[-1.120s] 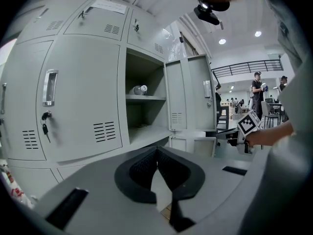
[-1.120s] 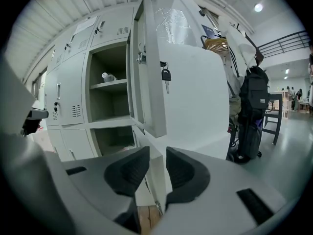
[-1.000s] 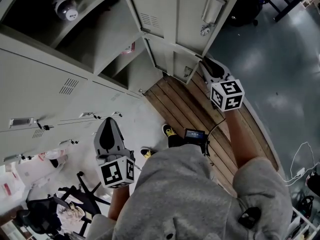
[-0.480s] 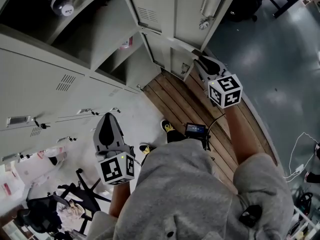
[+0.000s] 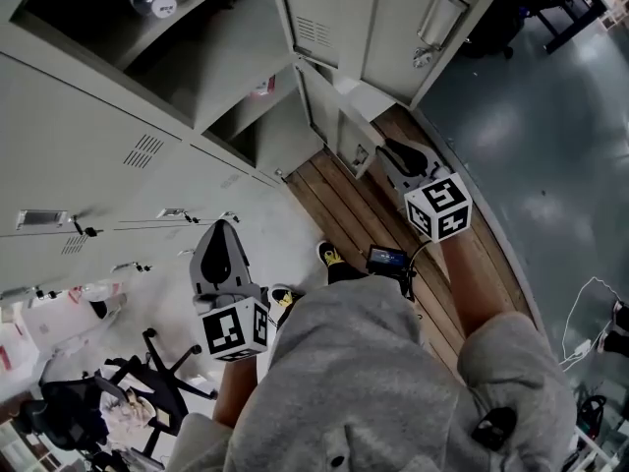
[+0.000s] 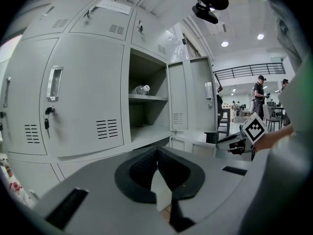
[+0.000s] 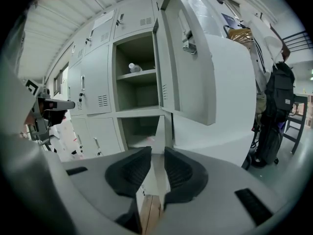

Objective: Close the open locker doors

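Locker corner at the edge of a large open workspace. Straight ahead of the left tongs (image 6: 156, 150), a bank of grey steel lockers (image 6: 83, 102) with vent slots, pull handles and keys. Ahead of the right tongs (image 7: 156, 153), open compartments (image 7: 134, 72). Far off to the right of the left tongs, ceiling spotlights (image 6: 224, 44), a mezzanine railing (image 6: 249, 70) and a standing person (image 6: 258, 94). Under the right tongs, wooden planks (image 5: 344, 214) beside glossy grey floor (image 5: 550, 146). Near the left tongs, an office chair (image 5: 147, 377).

The head camera looks steeply down past a grey sweatshirt (image 5: 373, 382) onto a bank of grey metal lockers (image 5: 108, 165) and a brown plank floor (image 5: 344, 205). Each gripper camera sits low and faces those lockers at close range along its jaws. Both share the open upper compartment (image 7: 134, 82). The left gripper view also shows the right gripper (image 6: 220, 142), and the right gripper view shows the left gripper (image 7: 72, 103).
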